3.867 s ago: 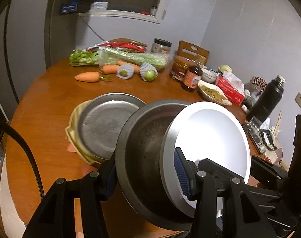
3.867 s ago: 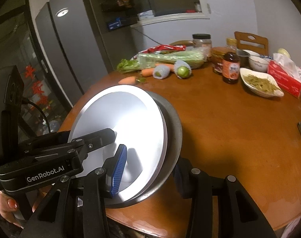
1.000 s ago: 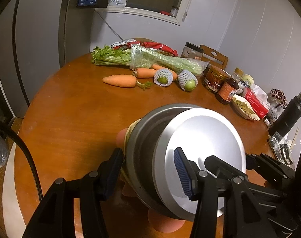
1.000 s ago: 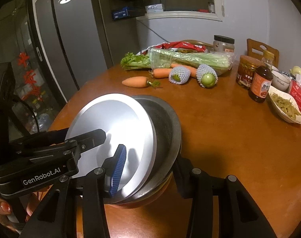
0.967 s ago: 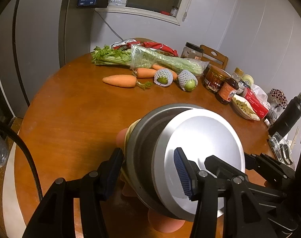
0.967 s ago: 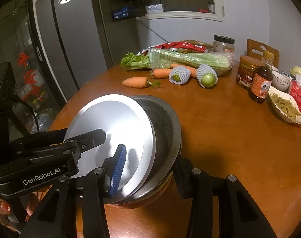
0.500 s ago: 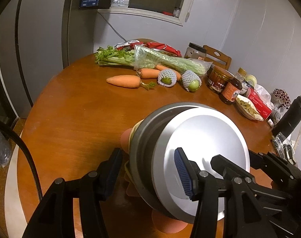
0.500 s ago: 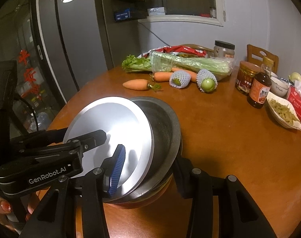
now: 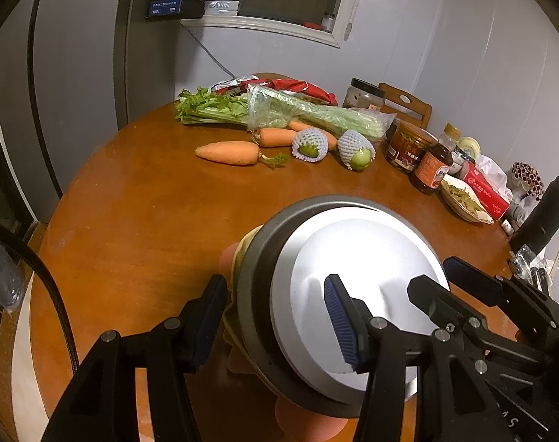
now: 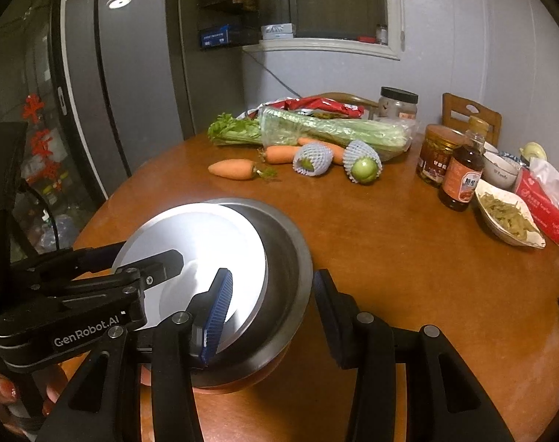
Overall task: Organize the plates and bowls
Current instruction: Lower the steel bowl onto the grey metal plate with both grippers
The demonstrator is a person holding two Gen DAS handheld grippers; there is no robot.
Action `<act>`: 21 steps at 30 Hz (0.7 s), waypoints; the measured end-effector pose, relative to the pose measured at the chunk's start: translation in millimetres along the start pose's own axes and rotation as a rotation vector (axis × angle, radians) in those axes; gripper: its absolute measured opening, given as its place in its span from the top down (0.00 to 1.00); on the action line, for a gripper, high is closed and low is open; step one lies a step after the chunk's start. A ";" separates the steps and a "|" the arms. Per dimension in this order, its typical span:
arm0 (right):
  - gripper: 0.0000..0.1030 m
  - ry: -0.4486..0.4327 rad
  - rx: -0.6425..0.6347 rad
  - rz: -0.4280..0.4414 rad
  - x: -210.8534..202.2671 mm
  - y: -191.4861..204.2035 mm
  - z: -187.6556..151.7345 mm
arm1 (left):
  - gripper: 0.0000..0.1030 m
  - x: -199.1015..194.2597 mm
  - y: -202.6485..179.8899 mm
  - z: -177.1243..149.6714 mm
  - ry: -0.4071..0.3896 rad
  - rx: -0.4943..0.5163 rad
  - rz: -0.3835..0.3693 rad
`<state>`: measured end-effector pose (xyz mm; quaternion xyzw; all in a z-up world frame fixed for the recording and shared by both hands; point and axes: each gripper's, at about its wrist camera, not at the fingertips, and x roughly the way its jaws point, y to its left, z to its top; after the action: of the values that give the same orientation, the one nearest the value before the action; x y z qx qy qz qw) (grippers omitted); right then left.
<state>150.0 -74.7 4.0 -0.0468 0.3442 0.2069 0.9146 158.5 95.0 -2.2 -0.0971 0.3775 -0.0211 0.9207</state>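
A stack of dishes sits near the table's front edge: a white plate [image 9: 357, 287] lies in a dark metal bowl [image 9: 257, 272], over a yellow dish [image 9: 242, 254] and an orange-pink bowl [image 9: 228, 258] at the bottom. My left gripper [image 9: 276, 316] straddles the stack's left side, one finger outside, one on the white plate. My right gripper [image 10: 268, 305] straddles the right side; the white plate [image 10: 202, 243] and metal bowl [image 10: 287, 258] sit between its fingers. Both grip the stack.
On the round wooden table [image 9: 139, 202] lie carrots [image 9: 228, 153], celery [image 9: 279, 110], two netted green fruits [image 9: 357, 145], jars and a sauce bottle [image 9: 432, 169], a dish of food [image 10: 507, 213], a red tissue box and a black flask [image 9: 544, 210]. A fridge stands at left.
Earlier the metal bowl with the white plate was held beside the yellow dish; now it rests on that stack. Over the last second both cameras rose and drew back slightly.
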 end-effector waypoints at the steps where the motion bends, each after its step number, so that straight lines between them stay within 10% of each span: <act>1: 0.54 0.001 -0.003 -0.003 0.1 0.5 0.0 | 0.47 -0.6 0.1 -0.1 -0.001 0.001 -0.002; 21: 0.47 0.000 0.004 0.008 -3.7 0.4 1.4 | 0.43 -10.9 0.7 -0.6 -0.024 0.001 -0.003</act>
<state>148.2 -75.2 7.5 -0.0437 0.3449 0.2100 0.9138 150.3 96.8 4.8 -0.0976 0.3662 -0.0215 0.9251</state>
